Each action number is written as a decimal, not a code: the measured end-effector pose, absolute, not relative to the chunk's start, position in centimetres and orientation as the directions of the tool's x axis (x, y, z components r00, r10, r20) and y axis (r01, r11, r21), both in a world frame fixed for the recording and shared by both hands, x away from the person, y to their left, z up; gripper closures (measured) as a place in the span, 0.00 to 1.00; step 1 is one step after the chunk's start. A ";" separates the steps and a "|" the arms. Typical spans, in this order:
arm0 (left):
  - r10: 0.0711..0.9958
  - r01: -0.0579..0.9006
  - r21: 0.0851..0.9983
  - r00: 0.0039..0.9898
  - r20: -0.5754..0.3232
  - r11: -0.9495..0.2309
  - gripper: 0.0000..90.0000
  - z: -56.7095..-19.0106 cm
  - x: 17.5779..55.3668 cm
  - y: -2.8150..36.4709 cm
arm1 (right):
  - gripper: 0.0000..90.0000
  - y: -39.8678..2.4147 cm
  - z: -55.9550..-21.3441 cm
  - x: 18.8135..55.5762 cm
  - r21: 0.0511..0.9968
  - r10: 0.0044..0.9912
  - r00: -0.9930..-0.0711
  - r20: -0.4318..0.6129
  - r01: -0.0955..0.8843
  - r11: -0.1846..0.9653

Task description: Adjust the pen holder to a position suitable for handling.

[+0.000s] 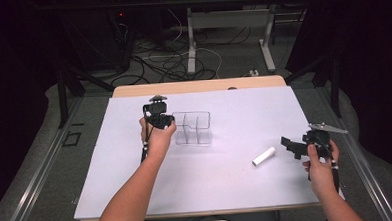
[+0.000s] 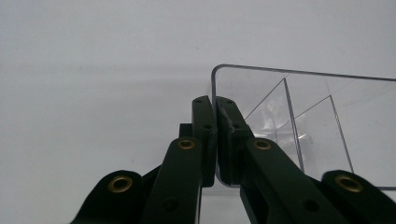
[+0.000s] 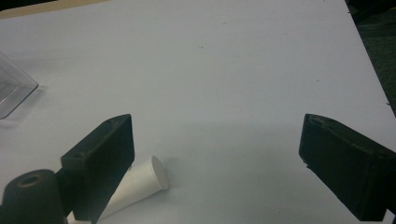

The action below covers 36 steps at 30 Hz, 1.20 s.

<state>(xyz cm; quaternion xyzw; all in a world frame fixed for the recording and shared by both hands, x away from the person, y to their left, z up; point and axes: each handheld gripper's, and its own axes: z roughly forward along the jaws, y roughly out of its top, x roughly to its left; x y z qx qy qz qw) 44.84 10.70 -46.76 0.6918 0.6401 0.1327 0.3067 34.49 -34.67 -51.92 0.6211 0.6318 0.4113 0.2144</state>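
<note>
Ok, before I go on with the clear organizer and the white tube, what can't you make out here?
- Clear organizer: near wall hidden by the left tongs in the left gripper view; right end cut off by the frame.
- White tube: lower end behind a finger of the right tongs in the right gripper view.
- Tube markings: too small in the high view.

Table point(image 1: 137, 193) with white top sheet carries a clear divided organizer point(image 1: 192, 128) and, well apart, a white cylinder point(image 1: 264, 156).

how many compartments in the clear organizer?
3, as far as the high view shows. In the clear organizer, one long compartment on the left, by the left gripper clamped on its wall; two smaller ones on the right, far and near.
</note>
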 end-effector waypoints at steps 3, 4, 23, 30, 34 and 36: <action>0.967 0.801 0.599 0.148 -0.209 0.006 0.98 -46.8 44.5 11.0 | 0.11 -34.7 -51.9 34.5 0.787 0.962 -0.138 0.237 0.608 -0.106; 0.967 0.802 0.598 0.148 -0.210 0.007 0.98 -46.8 44.4 11.0 | 0.11 -34.6 -51.9 34.5 0.786 0.962 -0.139 0.237 0.609 -0.106; 0.935 0.823 0.567 0.169 -0.312 0.041 0.93 -47.1 43.3 11.4 | 0.12 -34.5 -51.9 34.5 0.783 0.961 -0.137 0.241 0.613 -0.109; 0.908 0.832 0.553 0.199 -0.368 0.042 0.91 -47.3 42.6 10.8 | 0.12 -34.5 -52.0 34.5 0.782 0.962 -0.136 0.239 0.613 -0.108; 0.896 0.837 0.545 0.216 -0.387 0.034 0.90 -47.3 42.3 10.3 | 0.12 -34.5 -52.0 34.6 0.782 0.962 -0.137 0.237 0.615 -0.106; 0.894 0.838 0.546 0.227 -0.387 0.024 0.89 -47.3 42.1 10.0 | 0.12 -34.4 -52.0 34.6 0.787 0.963 -0.132 0.237 0.607 -0.111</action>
